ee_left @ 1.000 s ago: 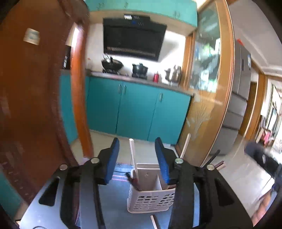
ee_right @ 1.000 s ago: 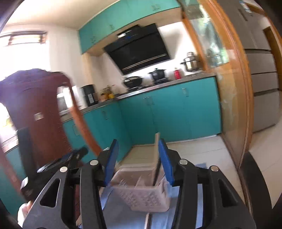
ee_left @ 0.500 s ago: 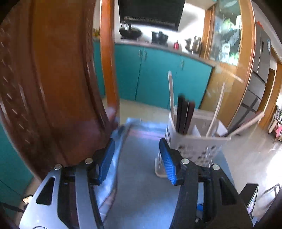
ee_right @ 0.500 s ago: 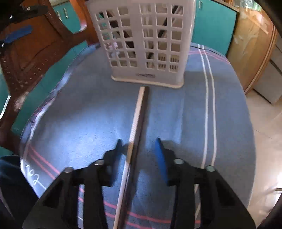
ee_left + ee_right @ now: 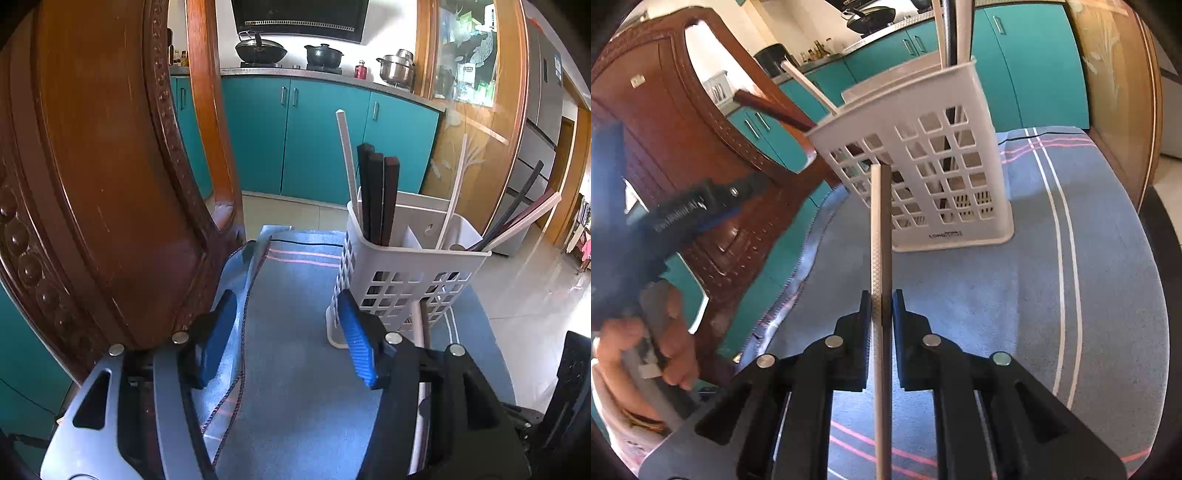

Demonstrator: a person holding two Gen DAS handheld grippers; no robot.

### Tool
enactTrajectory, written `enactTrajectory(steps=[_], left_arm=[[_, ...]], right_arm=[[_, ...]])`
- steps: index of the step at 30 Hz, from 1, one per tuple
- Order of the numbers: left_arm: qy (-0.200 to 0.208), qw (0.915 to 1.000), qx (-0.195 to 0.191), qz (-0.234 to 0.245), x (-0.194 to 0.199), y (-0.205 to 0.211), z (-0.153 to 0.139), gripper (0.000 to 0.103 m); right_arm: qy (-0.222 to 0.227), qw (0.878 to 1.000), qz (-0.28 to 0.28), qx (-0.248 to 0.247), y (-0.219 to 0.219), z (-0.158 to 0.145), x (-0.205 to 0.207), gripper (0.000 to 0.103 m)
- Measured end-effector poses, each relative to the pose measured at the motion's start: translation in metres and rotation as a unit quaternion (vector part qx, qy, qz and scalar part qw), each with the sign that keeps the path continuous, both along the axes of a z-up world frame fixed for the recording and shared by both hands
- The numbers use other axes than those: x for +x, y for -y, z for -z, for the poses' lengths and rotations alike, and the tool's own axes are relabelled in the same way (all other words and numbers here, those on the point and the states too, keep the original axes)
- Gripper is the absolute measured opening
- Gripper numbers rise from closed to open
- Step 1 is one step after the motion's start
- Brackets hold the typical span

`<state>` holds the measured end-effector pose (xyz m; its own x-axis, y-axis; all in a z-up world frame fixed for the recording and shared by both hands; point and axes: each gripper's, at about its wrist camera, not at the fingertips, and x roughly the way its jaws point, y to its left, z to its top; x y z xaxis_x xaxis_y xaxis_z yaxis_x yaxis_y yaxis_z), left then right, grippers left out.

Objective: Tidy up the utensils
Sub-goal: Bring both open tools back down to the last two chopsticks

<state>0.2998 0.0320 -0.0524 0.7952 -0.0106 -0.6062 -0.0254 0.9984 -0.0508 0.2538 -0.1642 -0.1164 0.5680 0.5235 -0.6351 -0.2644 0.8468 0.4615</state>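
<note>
A white perforated utensil basket (image 5: 406, 280) (image 5: 923, 177) stands on a blue striped cloth. It holds several chopsticks: dark ones (image 5: 376, 195) upright at its left, white and dark ones leaning out to the right. My right gripper (image 5: 881, 302) is shut on a pair of chopsticks (image 5: 880, 229), one white and one dark, lifted off the cloth and pointing at the basket. That pair also shows in the left wrist view (image 5: 419, 325). My left gripper (image 5: 288, 332) is open and empty, low over the cloth, left of the basket.
A carved wooden chair back (image 5: 110, 184) (image 5: 683, 122) stands close at the left edge of the cloth-covered table (image 5: 1089, 277). Teal kitchen cabinets (image 5: 314, 136) and a wood-framed glass door (image 5: 476, 110) lie beyond. The person's hand (image 5: 665, 332) holds the left gripper.
My right gripper has closed on the pair of chopsticks that lay on the cloth and raised them towards the basket. My left gripper has moved a little closer to the basket, still open.
</note>
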Motion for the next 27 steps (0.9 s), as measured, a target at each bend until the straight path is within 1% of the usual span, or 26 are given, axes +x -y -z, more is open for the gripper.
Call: enactTrajectory(steps=[2,4,7,11,14,16,17,20,21,22,23,27], left_arm=[[-0.003,1.0,0.0,-0.001,0.005,0.001,0.001,0.058],[-0.006,1.0,-0.001,-0.003,0.006,0.001,0.002,0.059],[-0.015,0.9999,-0.005,-0.004,0.008,0.001,0.006,0.061],[-0.032,0.9994,-0.011,-0.007,0.015,0.0,0.011,0.064],[-0.061,0.9981,-0.011,-0.009,0.022,0.001,0.02,0.065],[-0.087,0.996,-0.016,-0.01,0.029,0.0,0.031,0.065],[-0.103,0.9945,-0.02,-0.009,0.032,-0.001,0.037,0.065],[-0.124,0.9918,-0.027,-0.009,0.037,-0.003,0.047,0.065],[-0.126,0.9916,-0.026,-0.008,0.038,-0.002,0.049,0.065],[-0.128,0.9915,-0.023,-0.007,0.038,-0.001,0.05,0.065],[-0.128,0.9916,-0.021,-0.005,0.038,0.001,0.05,0.065],[-0.132,0.9912,-0.012,0.004,0.039,0.007,0.055,0.065]], right_arm=[[0.0,1.0,0.003,0.004,0.002,0.0,-0.003,0.013],[-0.007,1.0,0.013,-0.007,0.006,0.003,-0.002,0.013],[-0.025,0.998,0.026,-0.052,0.003,0.016,0.005,0.013],[-0.055,0.994,0.001,-0.095,-0.013,0.036,0.01,0.013],[-0.058,0.992,-0.007,-0.116,-0.025,0.038,0.019,0.013],[-0.063,0.99,-0.009,-0.126,-0.031,0.037,0.031,0.018],[-0.07,0.987,-0.011,-0.141,-0.036,0.039,0.04,0.021],[-0.094,0.979,-0.033,-0.178,-0.053,0.051,0.057,0.021],[-0.087,0.978,-0.034,-0.184,-0.056,0.05,0.057,0.02],[-0.088,0.976,-0.032,-0.196,-0.058,0.051,0.058,0.016],[-0.088,0.976,-0.027,-0.196,-0.055,0.05,0.056,0.011],[-0.089,0.976,0.008,-0.2,-0.031,0.05,0.046,0.011]])
